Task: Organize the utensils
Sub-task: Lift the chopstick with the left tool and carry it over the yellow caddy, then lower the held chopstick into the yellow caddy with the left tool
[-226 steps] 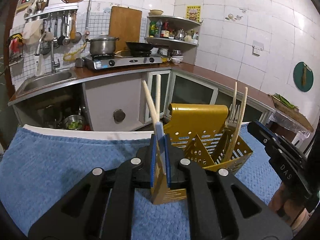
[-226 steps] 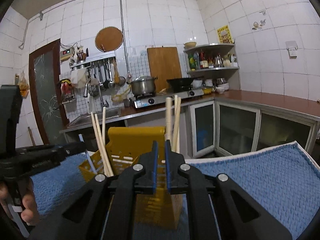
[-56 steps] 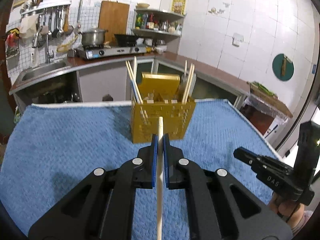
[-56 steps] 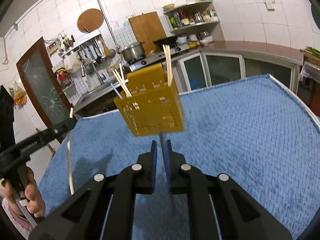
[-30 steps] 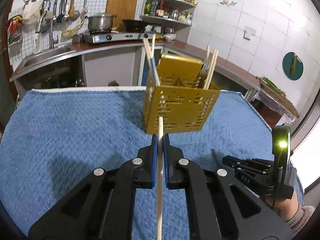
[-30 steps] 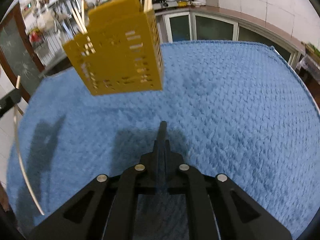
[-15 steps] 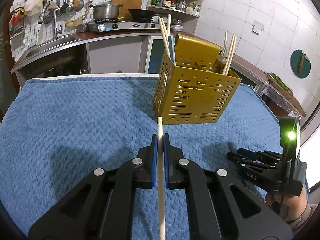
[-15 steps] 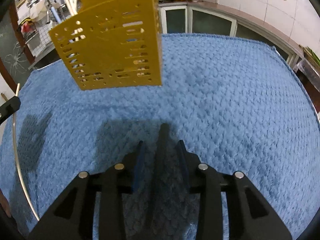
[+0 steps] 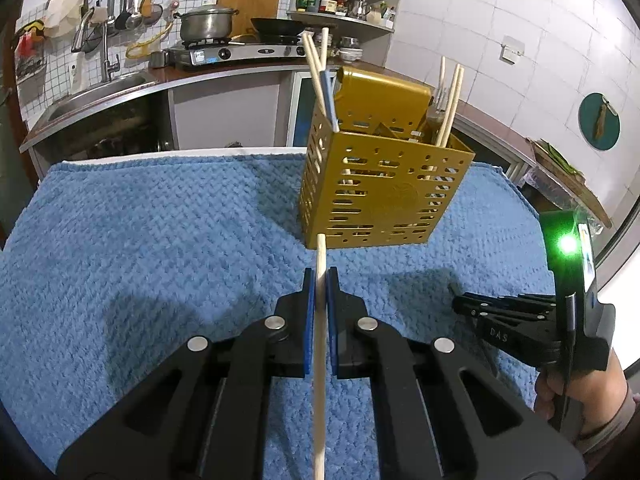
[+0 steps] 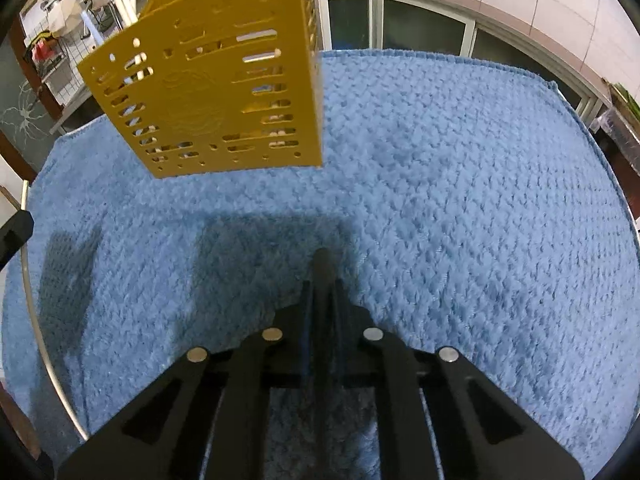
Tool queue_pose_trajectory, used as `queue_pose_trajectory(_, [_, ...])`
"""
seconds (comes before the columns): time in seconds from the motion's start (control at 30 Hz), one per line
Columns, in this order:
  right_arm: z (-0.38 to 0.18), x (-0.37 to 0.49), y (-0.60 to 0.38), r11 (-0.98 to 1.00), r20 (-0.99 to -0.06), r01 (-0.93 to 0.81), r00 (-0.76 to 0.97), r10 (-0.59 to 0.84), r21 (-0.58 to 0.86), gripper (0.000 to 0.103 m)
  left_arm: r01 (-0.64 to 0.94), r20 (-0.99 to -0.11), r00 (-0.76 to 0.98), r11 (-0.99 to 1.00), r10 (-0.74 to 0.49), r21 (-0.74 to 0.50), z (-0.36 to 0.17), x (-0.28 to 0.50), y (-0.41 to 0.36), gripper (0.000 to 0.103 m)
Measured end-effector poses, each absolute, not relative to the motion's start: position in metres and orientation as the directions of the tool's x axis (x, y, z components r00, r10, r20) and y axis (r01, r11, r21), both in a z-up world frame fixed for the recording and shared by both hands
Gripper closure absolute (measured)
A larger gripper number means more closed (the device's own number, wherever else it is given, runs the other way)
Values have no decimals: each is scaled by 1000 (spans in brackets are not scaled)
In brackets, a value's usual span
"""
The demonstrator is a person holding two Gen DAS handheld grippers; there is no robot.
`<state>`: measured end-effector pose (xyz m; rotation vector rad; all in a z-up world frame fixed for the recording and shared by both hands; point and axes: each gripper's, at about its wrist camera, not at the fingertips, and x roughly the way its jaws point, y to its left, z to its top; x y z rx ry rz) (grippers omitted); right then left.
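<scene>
While the left tool [image 9: 318, 280] is clamping a wooden chopstick [image 9: 319, 360] short of the yellow holder [image 9: 380, 192] on the blue-towelled surface [image 10: 460, 184], the right tool [image 10: 321, 286], having just reopened and closed, is pinching a dark utensil [image 10: 321, 268], readying both for insertion.

A yellow perforated utensil holder [image 9: 380, 196] stands upright on the blue towel [image 9: 160, 240], with pale chopsticks [image 9: 316, 68] and a fork [image 9: 438, 100] inside. One pale chopstick [image 9: 320, 360] and a dark utensil handle [image 10: 322, 280] are held apart from it.
</scene>
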<state>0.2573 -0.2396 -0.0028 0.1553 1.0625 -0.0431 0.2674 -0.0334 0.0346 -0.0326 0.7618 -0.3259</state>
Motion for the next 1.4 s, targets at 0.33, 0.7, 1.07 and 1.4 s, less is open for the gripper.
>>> queue_pose_trajectory(0.33, [25, 232, -262, 970, -769, 88, 627, 123, 227, 94, 285, -650, 696, 948, -306, -142, 51, 257, -40, 99])
queue_pose_trajectory(0.7, [57, 202, -287, 949, -608, 63, 781, 145, 308, 94, 307, -614, 716, 940, -333, -152, 66, 248, -51, 99])
queue_pose_trajectory(1.07, [93, 191, -287, 957, -442, 9, 888, 125, 289, 94, 310, -512, 788, 939, -341, -149, 100, 247, -47, 99])
queue_pose_trajectory(1.4, [140, 212, -281, 957, -275, -46, 953, 128, 285, 94, 324, -415, 833, 931, -366, -169, 150, 272, -42, 99])
